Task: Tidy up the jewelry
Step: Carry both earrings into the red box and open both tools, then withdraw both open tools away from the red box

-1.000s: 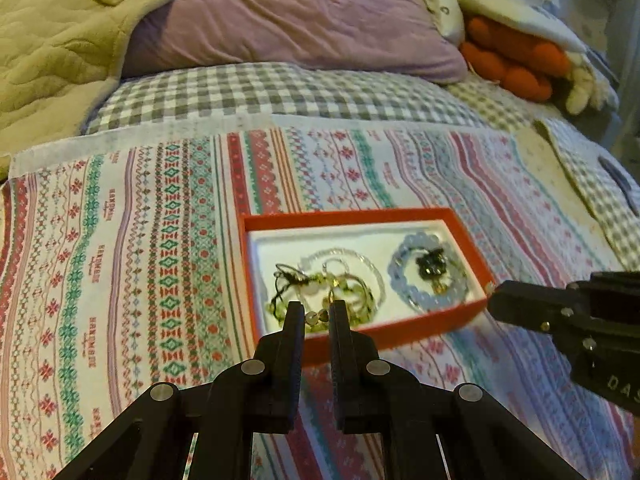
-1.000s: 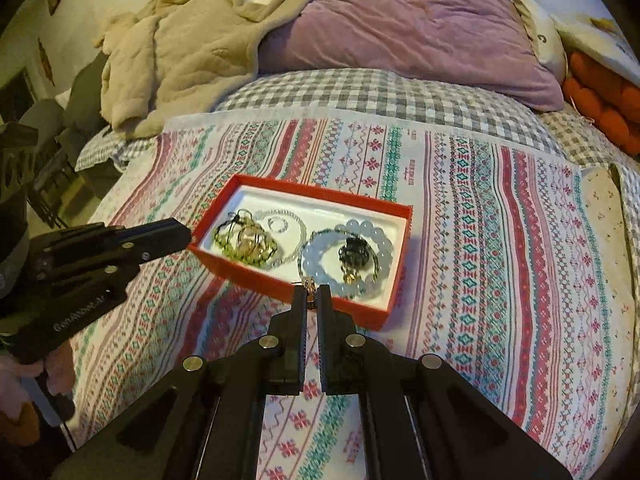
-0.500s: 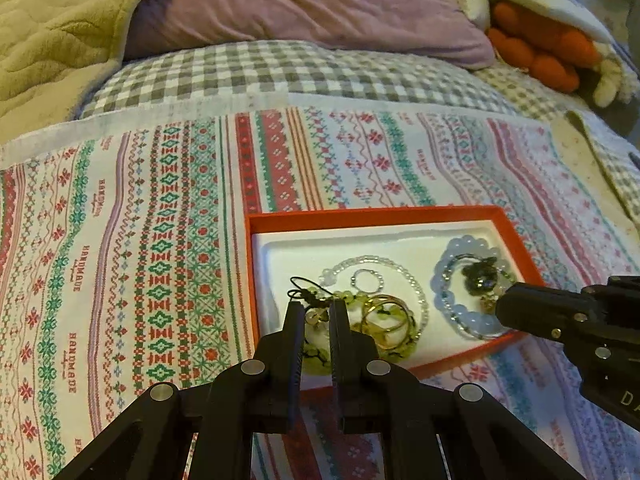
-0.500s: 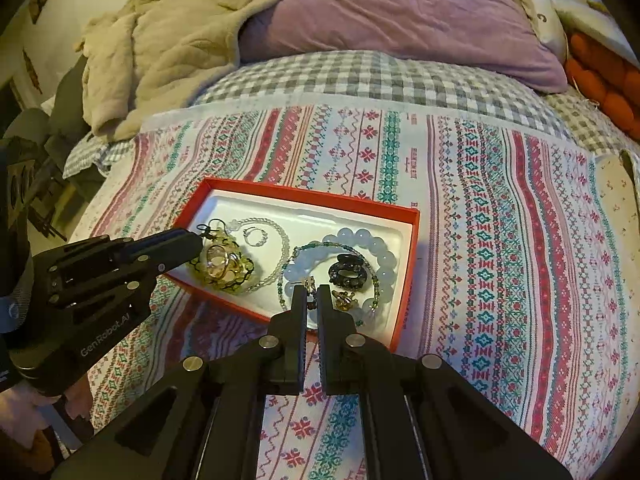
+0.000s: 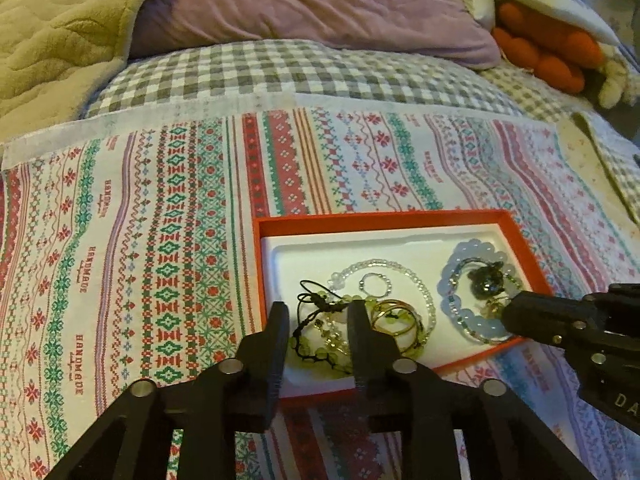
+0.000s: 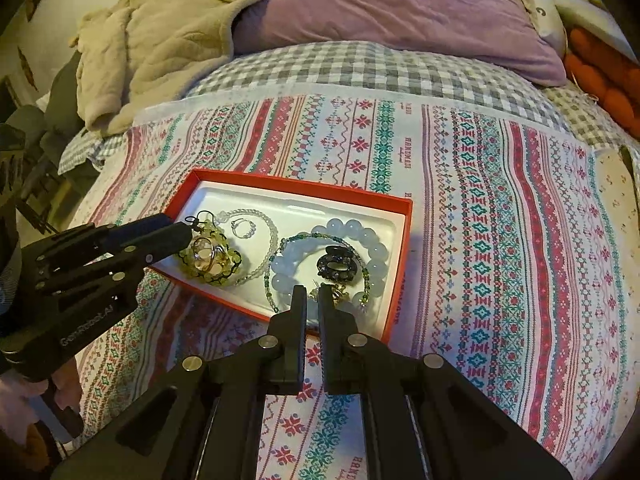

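Several pieces of jewelry lie together in a red box (image 6: 401,256) with a white lining, and the box sits on a patterned cloth (image 5: 160,240) spread over a bed. At the box's left end we see a green bead bracelet (image 6: 212,258) tangled with gold rings (image 5: 396,318) and a black cord; we cannot tell where one piece ends and the next begins. Beside it lie a clear bead strand (image 5: 416,280) and a small ring (image 5: 374,283). At the right end a pale blue bead bracelet (image 6: 356,236) circles a dark ornament (image 6: 335,266), too blurred for us to name.

The left gripper (image 5: 318,312) has just been opening; its fingers stand apart on either side of the green tangle without pressing it. The right gripper (image 6: 313,294) is nearly closed, its tips over the blue bracelet's near edge beside a small gold charm (image 6: 340,294). We cannot make out whether anything is pinched there, as the tips hide that spot.

A purple pillow (image 6: 400,4), a beige blanket (image 5: 52,28) and an orange plush toy (image 5: 556,52), cut off by the frame, lie beyond a checked sheet (image 6: 360,68).
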Tool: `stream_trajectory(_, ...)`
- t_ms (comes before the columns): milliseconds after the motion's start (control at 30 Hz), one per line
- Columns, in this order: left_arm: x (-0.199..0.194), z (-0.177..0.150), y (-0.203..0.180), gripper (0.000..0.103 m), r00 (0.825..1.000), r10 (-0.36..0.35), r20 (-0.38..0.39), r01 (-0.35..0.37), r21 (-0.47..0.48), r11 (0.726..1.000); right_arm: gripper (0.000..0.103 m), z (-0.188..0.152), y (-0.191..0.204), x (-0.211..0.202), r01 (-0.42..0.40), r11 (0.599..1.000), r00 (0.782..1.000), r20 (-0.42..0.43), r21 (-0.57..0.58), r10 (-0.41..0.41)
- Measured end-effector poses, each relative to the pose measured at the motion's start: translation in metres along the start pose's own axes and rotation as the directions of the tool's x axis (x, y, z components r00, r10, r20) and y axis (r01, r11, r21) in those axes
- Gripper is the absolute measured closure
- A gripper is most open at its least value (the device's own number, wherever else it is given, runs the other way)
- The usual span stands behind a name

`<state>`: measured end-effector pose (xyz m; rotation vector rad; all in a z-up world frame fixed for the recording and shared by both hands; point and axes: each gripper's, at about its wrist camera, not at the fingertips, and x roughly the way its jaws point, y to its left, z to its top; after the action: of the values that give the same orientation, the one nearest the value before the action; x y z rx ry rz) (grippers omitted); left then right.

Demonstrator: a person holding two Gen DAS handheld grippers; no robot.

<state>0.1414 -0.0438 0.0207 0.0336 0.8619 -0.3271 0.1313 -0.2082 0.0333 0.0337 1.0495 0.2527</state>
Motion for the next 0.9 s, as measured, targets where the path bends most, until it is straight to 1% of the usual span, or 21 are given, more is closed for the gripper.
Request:
stream_trajectory(67,-0.005,0.000,-0.001,0.066,1.000,-0.010,0.003,0.010,0.006,1.000,0.097,-0.001,-0.001,-0.005,-0.002,1.000,1.000,0.001,0.003,0.002)
stream_trajectory(100,-0.009,-0.001,-0.001,0.064,1.000,-0.016,0.004,0.016,0.008,1.000,0.095,-0.002,-0.001,-0.008,-0.004,1.000,1.000,0.002,0.005,0.004)
stream_trajectory(133,-0.012,-0.001,-0.002,0.057,1.000,-0.013,0.006,0.013,0.009,1.000,0.094,-0.002,-0.001,-0.011,-0.006,1.000,1.000,0.003,0.006,0.006)
stream_trajectory(167,-0.017,-0.002,-0.002,0.051,1.000,-0.006,0.010,0.005,0.014,1.000,0.089,-0.003,-0.001,-0.015,-0.006,1.000,1.000,0.005,0.005,0.006)
stream_trajectory(200,-0.020,-0.003,-0.003,0.048,1.000,-0.002,0.013,0.002,0.016,1.000,0.080,-0.004,-0.003,-0.020,-0.003,1.000,1.000,0.011,0.006,0.003)
stream_trajectory(233,-0.024,-0.005,-0.003,0.039,1.000,0.011,0.017,-0.011,0.016,1.000,0.075,-0.006,-0.004,-0.024,0.002,1.000,1.000,0.016,0.009,-0.002)
stream_trajectory(267,-0.028,-0.007,-0.002,0.029,0.999,0.041,0.021,-0.041,0.010,0.999,0.064,-0.008,-0.005,-0.029,0.010,1.000,1.000,0.021,0.016,-0.010)
stream_trajectory(300,-0.030,-0.009,-0.001,0.025,0.997,0.067,0.024,-0.068,0.004,0.998,0.055,-0.009,-0.007,-0.031,0.015,1.000,1.000,0.023,0.023,-0.016)
stream_trajectory(333,-0.031,-0.011,-0.001,0.017,0.995,0.094,0.022,-0.094,-0.001,0.996,0.052,-0.012,-0.008,-0.036,0.023,0.999,0.999,0.024,0.033,-0.024)
stream_trajectory(367,-0.033,-0.015,0.000,0.015,0.993,0.118,0.014,-0.117,-0.006,0.993,0.049,-0.015,-0.009,-0.039,0.029,0.999,0.999,0.019,0.035,-0.030)
stream_trajectory(400,-0.034,-0.019,0.001,0.012,0.991,0.134,0.001,-0.134,-0.009,0.991,0.048,-0.018,-0.009,-0.041,0.040,0.999,0.999,0.009,0.034,-0.040)
stream_trajectory(467,-0.036,-0.026,0.001,0.007,0.988,0.152,-0.029,-0.153,-0.011,0.988,0.047,-0.025,-0.006,-0.044,0.062,0.998,0.998,-0.013,0.022,-0.062)
stream_trajectory(533,-0.038,-0.035,0.002,0.003,0.983,0.176,-0.053,-0.177,-0.014,0.984,0.043,-0.033,-0.004,-0.046,0.080,0.997,0.996,-0.035,0.011,-0.080)
stream_trajectory(567,-0.039,-0.040,0.002,0.001,0.982,0.182,-0.056,-0.183,-0.022,0.983,0.039,-0.038,-0.003,-0.047,0.090,0.996,0.995,-0.050,0.006,-0.090)
stream_trajectory(600,-0.039,-0.044,0.003,0.001,0.980,0.187,-0.065,-0.189,-0.027,0.982,0.036,-0.043,-0.001,-0.047,0.101,0.995,0.993,-0.066,0.002,-0.100)
stream_trajectory(667,-0.037,-0.055,0.005,0.001,0.971,0.207,-0.115,-0.213,-0.035,0.977,0.034,-0.053,0.001,-0.047,0.130,0.992,0.986,-0.100,-0.005,-0.129)
stream_trajectory(733,-0.038,-0.065,0.007,0.000,0.965,0.217,-0.147,-0.227,-0.049,0.973,0.031,-0.064,0.002,-0.047,0.148,0.989,0.980,-0.135,-0.005,-0.148)
stream_trajectory(800,-0.039,-0.075,0.009,0.001,0.958,0.228,-0.173,-0.241,-0.057,0.969,0.019,-0.074,0.002,-0.047,0.159,0.987,0.975,-0.158,0.004,-0.156)
stream_trajectory(867,-0.042,-0.083,0.007,0.000,0.952,0.245,-0.185,-0.259,-0.055,0.964,0.015,-0.084,0.002,-0.048,0.174,0.985,0.970,-0.175,0.011,-0.169)
stream_trajectory(900,-0.045,-0.088,0.005,0.000,0.948,0.257,-0.187,-0.270,-0.048,0.962,0.014,-0.089,0.002,-0.048,0.184,0.983,0.967,-0.182,0.010,-0.179)
